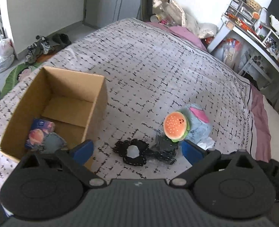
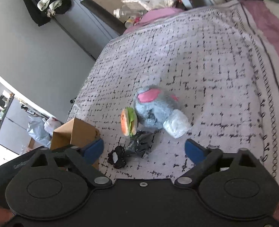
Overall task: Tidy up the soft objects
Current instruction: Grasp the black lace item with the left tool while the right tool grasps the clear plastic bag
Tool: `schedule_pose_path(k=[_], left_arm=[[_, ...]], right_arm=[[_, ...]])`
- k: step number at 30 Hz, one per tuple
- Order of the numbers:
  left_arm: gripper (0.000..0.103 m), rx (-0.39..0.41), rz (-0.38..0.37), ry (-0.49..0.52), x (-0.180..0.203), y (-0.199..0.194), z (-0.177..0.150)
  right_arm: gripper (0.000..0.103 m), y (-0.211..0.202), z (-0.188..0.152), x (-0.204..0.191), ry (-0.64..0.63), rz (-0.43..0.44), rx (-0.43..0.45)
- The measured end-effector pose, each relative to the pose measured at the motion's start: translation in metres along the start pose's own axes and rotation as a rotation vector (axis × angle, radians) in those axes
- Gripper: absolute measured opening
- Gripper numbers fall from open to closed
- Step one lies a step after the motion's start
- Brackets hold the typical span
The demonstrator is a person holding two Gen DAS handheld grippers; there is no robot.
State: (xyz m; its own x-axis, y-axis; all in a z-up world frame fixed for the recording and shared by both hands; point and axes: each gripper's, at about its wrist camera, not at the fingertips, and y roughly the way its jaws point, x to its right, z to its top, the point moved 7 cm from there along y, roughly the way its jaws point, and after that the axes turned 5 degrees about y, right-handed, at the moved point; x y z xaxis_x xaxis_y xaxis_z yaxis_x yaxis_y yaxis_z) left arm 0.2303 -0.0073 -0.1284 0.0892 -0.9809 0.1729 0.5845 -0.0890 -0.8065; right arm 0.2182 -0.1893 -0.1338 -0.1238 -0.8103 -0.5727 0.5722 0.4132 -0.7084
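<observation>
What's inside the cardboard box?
In the box: a space-print soft thing and a grey one. The near wall and left gripper hide the rest.

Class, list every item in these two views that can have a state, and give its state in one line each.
cardboard box: open, upright on the bed, some soft items already inside
burger plush: on its edge, leaning against the blue plush
blue plush: lying on the bed
black crochet piece: flat on the bed
dark bag: crumpled beside the burger
left gripper: open, empty
right gripper: open, empty
</observation>
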Motion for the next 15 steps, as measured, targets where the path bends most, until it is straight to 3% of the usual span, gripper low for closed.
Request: schedule_pose_path(k=[6,11,15], left_arm=[[0.096,-0.023,-0.001,0.014,0.006,0.025,-0.006],[0.066,-0.100,-0.019,-0.006,0.008,0.054,-0.016],[0.063,-0.136,0.002,0.005,0.005,0.074,-0.022]], right_arm=[[0.077,0.011,0.008,0.015,0.041,-0.049,0.001],[0.078,0.021,0.018,0.027,0.056,-0.098,0.015],[0.078,0.034,0.020,0.031,0.060,-0.105,-0.014]])
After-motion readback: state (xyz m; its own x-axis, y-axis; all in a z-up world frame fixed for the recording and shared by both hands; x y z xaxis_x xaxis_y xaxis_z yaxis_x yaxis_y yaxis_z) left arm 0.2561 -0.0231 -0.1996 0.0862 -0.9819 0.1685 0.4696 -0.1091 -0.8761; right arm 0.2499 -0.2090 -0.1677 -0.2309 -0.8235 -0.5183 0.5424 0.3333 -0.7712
